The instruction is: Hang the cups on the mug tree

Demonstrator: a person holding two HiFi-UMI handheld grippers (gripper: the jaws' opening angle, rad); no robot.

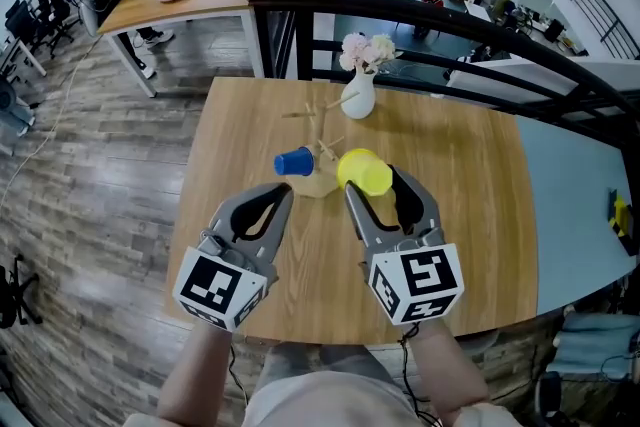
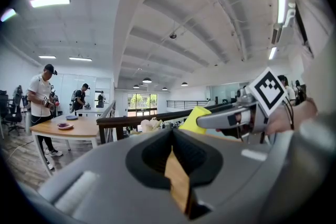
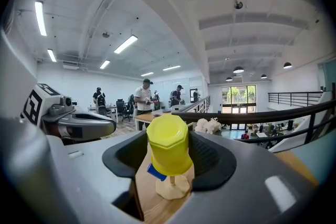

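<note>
- Your right gripper (image 1: 375, 180) held the yellow cup (image 1: 362, 170) between its jaws, which stood wide around the cup's sides.
- In the right gripper view, the yellow cup (image 3: 168, 147) sat squarely between the two pads with its closed bottom towards the camera. It was clear of the table, and the mug tree (image 3: 171, 188) base showed beneath it.
- Your left gripper (image 1: 281, 194) had its jaws brought together with nothing between them. In the left gripper view, only a narrow strip of wooden tabletop showed through the slit below its tips (image 2: 172, 135).
- You held both grippers side by side over the near half of the wooden table (image 1: 460, 225), pointing away from you towards the mug tree (image 1: 316, 177).
- The mug tree stood near the middle of the table, and the yellow cup was just beside it on its right.
- A blue cup (image 1: 294, 162) lay on its side at the left of the mug tree, apparently on one of its pegs. In the right gripper view, only a blue edge (image 3: 156, 171) peeked out behind the yellow cup.
- A white vase (image 1: 358, 98) with pale flowers (image 1: 366, 50) stood behind the mug tree, near the far edge of the table.
- A dark railing (image 1: 420, 15) ran beyond the table.
- From the left gripper view, your right gripper (image 2: 231, 116) and the yellow cup (image 2: 195, 117) showed at the right.
</note>
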